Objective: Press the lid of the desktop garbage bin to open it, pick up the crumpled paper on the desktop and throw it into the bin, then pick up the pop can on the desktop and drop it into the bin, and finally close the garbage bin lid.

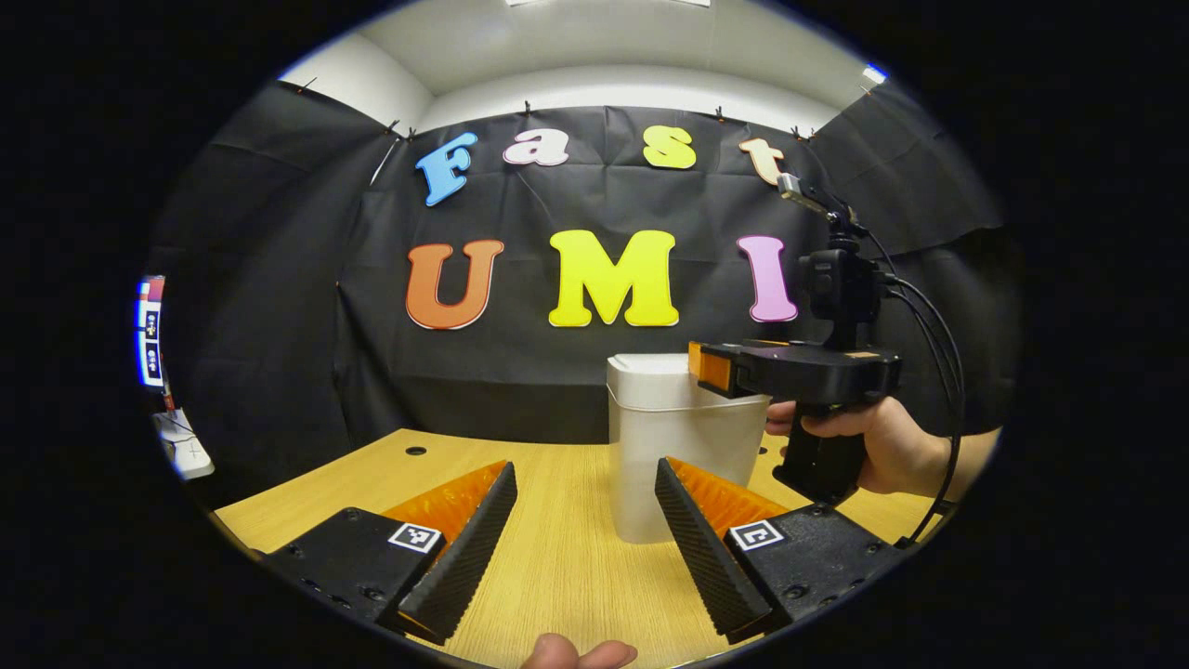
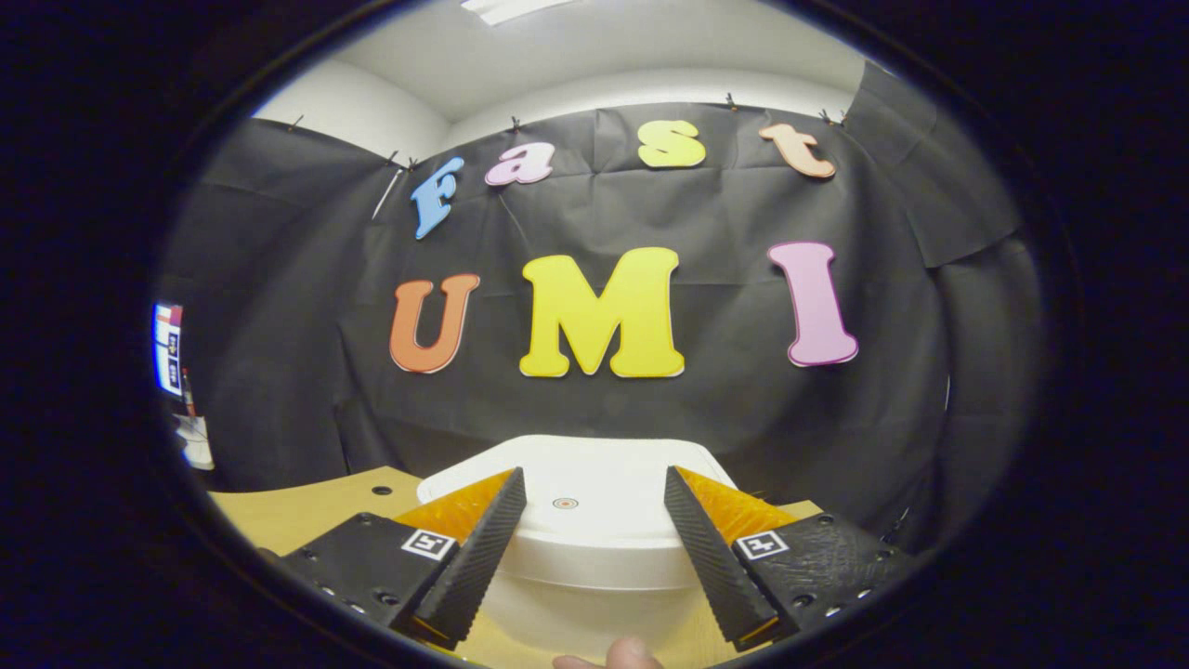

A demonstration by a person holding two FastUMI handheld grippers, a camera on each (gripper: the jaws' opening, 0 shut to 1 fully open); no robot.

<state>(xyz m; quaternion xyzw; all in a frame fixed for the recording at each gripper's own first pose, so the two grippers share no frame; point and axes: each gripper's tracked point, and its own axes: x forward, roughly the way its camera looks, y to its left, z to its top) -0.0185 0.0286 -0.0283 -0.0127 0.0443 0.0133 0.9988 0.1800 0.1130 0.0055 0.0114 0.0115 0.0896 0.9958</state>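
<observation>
The white desktop bin (image 1: 664, 446) stands on the wooden table just past my left gripper (image 1: 585, 469), whose fingers are spread open with nothing between them. The bin's lid (image 1: 646, 372) lies flat and closed. My right gripper (image 1: 711, 367), held by a hand (image 1: 882, 446), hovers level over the bin's top from the right. In the right gripper view the white lid (image 2: 594, 520) sits directly beneath my right gripper (image 2: 594, 474), which is open, with a small round mark (image 2: 564, 503) between the fingers. I cannot tell whether the fingers touch the lid.
The wooden table (image 1: 557, 557) reaches back to the black cloth wall, with a small round hole (image 1: 416, 451) at its far left. A white object (image 1: 186, 446) and a lit screen (image 1: 149, 330) sit off the left edge. Cables (image 1: 938, 372) hang from the right gripper.
</observation>
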